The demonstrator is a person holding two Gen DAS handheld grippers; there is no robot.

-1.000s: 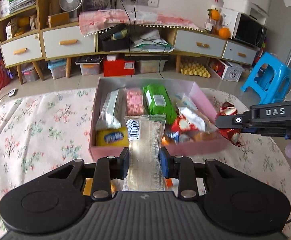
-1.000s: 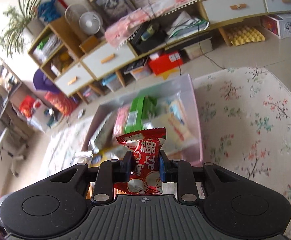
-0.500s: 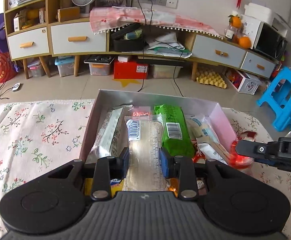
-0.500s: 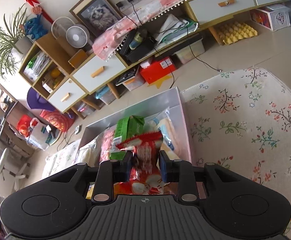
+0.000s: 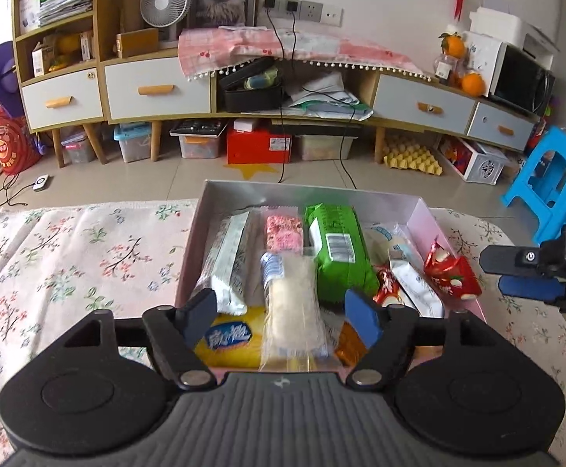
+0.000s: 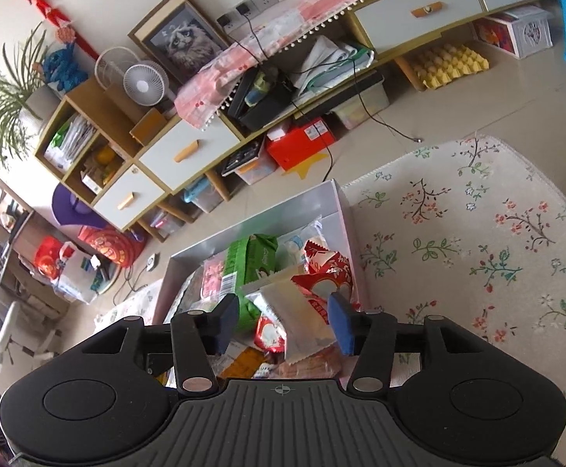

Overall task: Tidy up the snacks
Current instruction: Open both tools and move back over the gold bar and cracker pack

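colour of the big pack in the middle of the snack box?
Green pack; clearest in the left wrist view.

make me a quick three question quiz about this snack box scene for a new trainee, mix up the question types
1. True or false: the left gripper is clamped on the clear packet.
2. Which snack lies nearest the box's right wall? A) green packet B) red packet C) pink bar
3. Fill in: the box sits on a ____-patterned cloth.

Key: 1 false, its jaws stand open and have just been opening, the packet lying loose between them; 2 B; 3 floral.
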